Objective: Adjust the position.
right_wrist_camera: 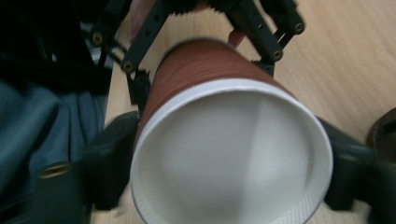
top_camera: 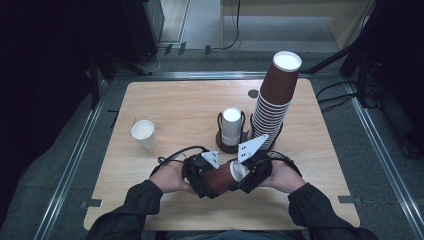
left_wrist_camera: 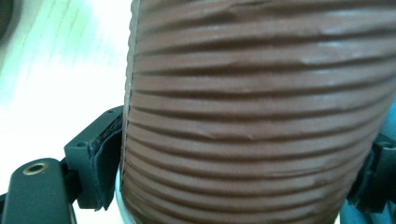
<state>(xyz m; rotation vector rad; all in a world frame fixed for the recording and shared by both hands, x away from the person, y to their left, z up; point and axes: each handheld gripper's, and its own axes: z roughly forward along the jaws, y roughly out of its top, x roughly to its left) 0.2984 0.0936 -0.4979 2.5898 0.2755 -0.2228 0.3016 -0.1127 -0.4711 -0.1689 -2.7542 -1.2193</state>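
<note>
Holding 1 ribbed brown paper cup (top_camera: 223, 177) between 2 grippers.
Left gripper (top_camera: 207, 181) clamps its crushable wall; right gripper (top_camera: 246, 176) brackets the stiffer rim, contact unclear.

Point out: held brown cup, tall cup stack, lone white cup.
held brown cup (top_camera: 223, 176): high view, ribbed side wall.
tall cup stack (top_camera: 274, 102): high view, mid-stack rims.
lone white cup (top_camera: 144, 133): high view, near its rim.

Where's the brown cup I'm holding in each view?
High view: brown cup on its side, low centre, between both grippers.
Left gripper view: its ribbed wall spans the frame, right of centre.
Right gripper view: its white mouth faces the camera, centre.
Shared landmark: the wooden table.
</note>
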